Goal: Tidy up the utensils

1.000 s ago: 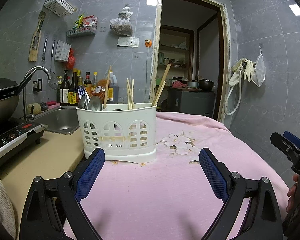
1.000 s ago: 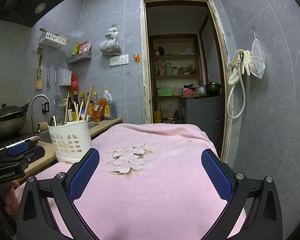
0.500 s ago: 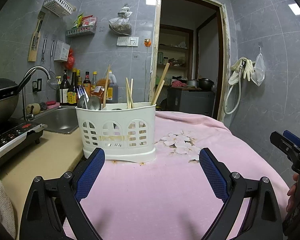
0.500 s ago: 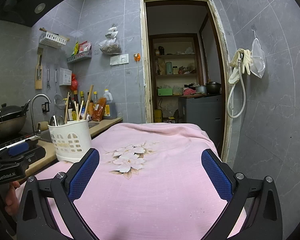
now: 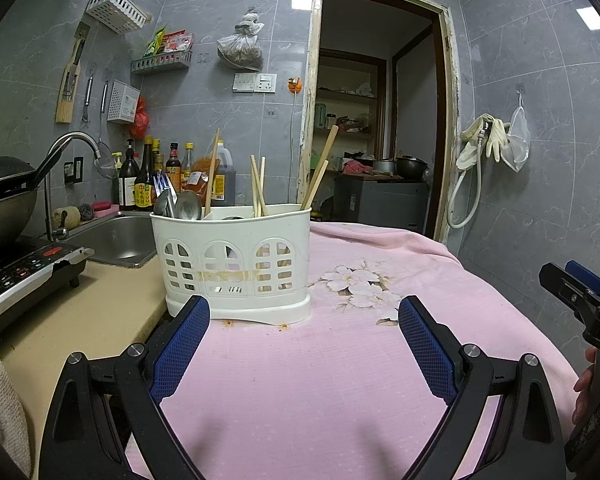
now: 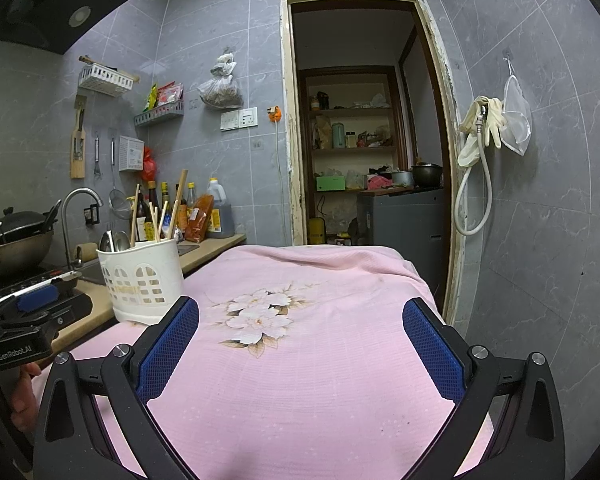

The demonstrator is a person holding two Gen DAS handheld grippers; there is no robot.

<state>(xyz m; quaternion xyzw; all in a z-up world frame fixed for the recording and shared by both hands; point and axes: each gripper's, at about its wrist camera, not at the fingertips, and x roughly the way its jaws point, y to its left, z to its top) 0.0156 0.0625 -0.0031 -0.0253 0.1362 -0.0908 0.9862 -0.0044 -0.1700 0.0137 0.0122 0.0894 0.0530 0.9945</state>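
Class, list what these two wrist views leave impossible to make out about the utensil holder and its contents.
- Spoon handles, left wrist view: hidden behind the white holder's wall.
- Lower ends of the chopsticks, both views: inside the holder.
- Holder's back side: faces away from both cameras.
- Exact utensil count, right wrist view: chopsticks too small and overlapping.

Grey tiled walls (image 6: 540, 240) frame an open doorway (image 6: 364, 120) onto dim shelves (image 6: 352, 150).

Both views are aimed low across the pink cloth (image 5: 300, 380) toward the doorway (image 6: 364, 120); the caddy (image 5: 236, 264) is seen nearer from the left.
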